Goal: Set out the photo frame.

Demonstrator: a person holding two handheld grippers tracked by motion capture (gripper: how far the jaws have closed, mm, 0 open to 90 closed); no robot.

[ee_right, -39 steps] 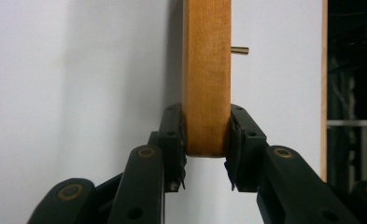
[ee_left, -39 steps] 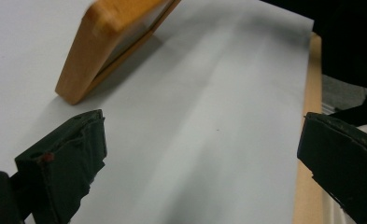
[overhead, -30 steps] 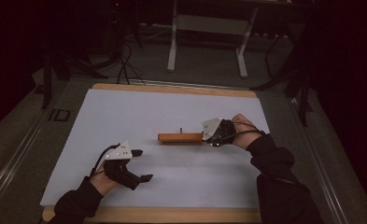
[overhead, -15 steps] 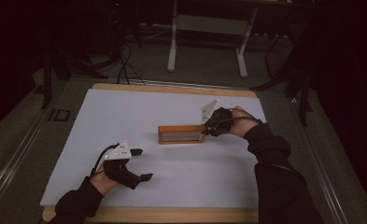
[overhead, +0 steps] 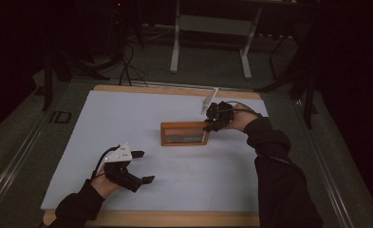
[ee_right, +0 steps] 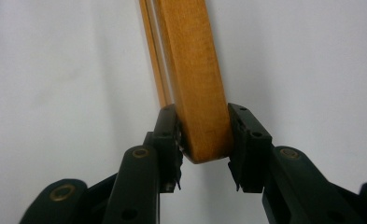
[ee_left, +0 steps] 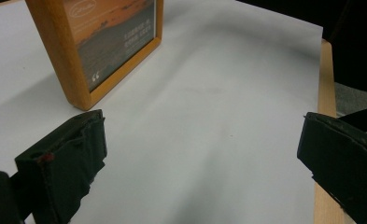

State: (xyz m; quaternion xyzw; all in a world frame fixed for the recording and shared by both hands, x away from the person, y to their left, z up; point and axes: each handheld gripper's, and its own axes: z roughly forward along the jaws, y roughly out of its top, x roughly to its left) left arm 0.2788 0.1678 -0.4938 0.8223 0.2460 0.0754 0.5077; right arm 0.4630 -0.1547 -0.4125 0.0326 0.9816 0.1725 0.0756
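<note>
Nearest to me, my left tongs (overhead: 139,167) rested on the white tabletop (overhead: 127,114), spread wide with nothing between them, as the left gripper view showed. Farther out, near the middle of the tabletop, stood the picture frame (overhead: 184,133), upright on its long edge with its glass side toward me. My right tongs (overhead: 211,124) sat at its right end; their jaws had just been opening a little, yet the right gripper view showed both pads (ee_right: 169,135) pressed against the frame's wooden side (ee_right: 197,84), so I counted it as gripped.

To do this step well, I judged I should ease the grip off slowly and straight, letting the frame settle on its bottom edge before backing away, since a sideways tug could topple it.

It had a plain wooden border in a warm honey tone, thick-edged. Behind the glass sat a printed insert (ee_left: 109,39) with an orange sunset scene and some pale lettering too small to read.
</note>
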